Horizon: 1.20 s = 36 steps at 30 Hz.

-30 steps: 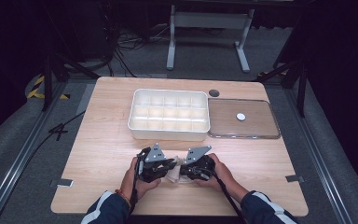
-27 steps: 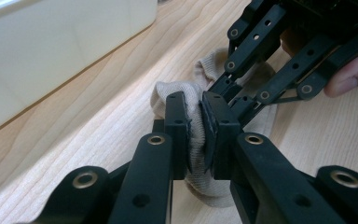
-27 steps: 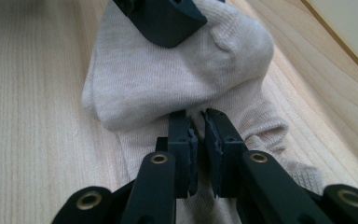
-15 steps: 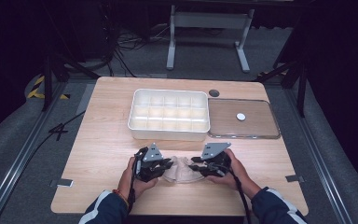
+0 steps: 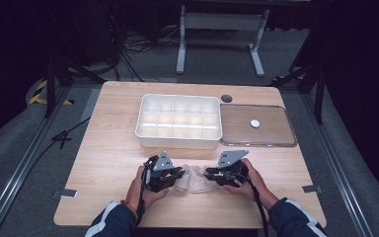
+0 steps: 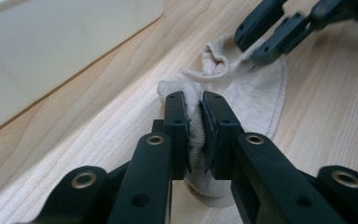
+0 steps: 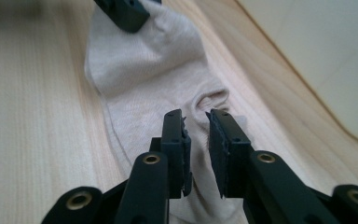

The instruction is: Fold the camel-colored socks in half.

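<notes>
Together we worked the beige sock (image 5: 193, 178) near the desk's (image 5: 108, 148) front edge: left claw (image 6: 194, 108) pinched it, right claw (image 7: 196, 122) had been closing, pads slightly apart around its fabric.

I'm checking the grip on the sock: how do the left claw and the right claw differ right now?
The left claw is clamped on one end of the beige sock, fabric bunched between its pads; the right claw has a visible gap between its pads, having just been closing, and the sock lies slack there. The left claw sits at the sock's left end, the right claw at its right. Both rest low over the wooden table, pointing toward each other.
</notes>
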Each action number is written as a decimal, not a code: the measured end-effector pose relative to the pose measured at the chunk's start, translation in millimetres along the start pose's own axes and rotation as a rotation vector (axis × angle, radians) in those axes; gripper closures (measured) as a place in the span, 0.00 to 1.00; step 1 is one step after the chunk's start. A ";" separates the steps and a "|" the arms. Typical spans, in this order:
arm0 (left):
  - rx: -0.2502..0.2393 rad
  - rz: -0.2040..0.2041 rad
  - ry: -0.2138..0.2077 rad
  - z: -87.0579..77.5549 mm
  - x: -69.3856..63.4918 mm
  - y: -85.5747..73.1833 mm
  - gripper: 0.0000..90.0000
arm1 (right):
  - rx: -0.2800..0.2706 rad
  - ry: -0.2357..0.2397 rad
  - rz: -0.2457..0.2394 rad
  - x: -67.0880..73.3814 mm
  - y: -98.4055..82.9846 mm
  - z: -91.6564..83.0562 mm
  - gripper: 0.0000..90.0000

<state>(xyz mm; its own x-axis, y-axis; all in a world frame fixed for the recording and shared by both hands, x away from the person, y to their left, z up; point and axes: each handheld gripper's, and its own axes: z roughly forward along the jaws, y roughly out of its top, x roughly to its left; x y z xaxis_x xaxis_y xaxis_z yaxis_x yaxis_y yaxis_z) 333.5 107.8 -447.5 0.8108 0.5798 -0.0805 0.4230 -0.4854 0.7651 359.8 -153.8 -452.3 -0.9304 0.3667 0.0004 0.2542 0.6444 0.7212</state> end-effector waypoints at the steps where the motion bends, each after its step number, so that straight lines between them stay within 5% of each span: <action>1: -0.001 -0.003 -0.002 1.0 -1.2 0.3 0.89 | -0.015 0.001 0.003 1.2 0.5 4.1 0.85; 3: 0.004 0.008 0.000 1.1 -1.2 0.8 0.89 | -0.054 0.020 -0.010 6.9 5.3 6.5 0.87; 6: 0.000 0.002 -0.004 1.9 -0.5 1.4 0.89 | -0.043 0.028 -0.041 16.4 12.0 18.1 0.89; 20: -0.047 -0.041 -0.023 0.7 1.9 4.8 0.92 | -0.025 0.041 -0.021 24.7 17.3 50.2 0.88; 23: -0.042 -0.047 -0.028 0.1 4.2 3.8 0.93 | -0.034 0.042 -0.024 22.5 16.9 39.9 0.83; 30: -0.015 -0.020 -0.010 2.8 2.1 3.7 0.94 | -0.067 -0.047 0.023 -5.9 1.5 -8.1 0.70; 33: -0.012 -0.025 -0.004 3.2 1.2 4.3 0.94 | -0.053 -0.043 0.115 -27.4 -20.2 -19.4 0.70; 36: -0.006 -0.012 0.005 3.2 -0.3 6.3 0.94 | -0.029 -0.016 0.152 -32.3 -31.8 -17.0 0.70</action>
<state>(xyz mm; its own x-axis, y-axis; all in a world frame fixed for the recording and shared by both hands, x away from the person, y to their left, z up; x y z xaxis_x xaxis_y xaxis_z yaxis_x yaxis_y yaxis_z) 337.2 102.4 -444.7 0.8038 0.5886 -0.0865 0.4301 -0.4745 0.7680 377.2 -197.6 -463.5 -0.8771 0.4696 0.1005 0.3842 0.5608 0.7334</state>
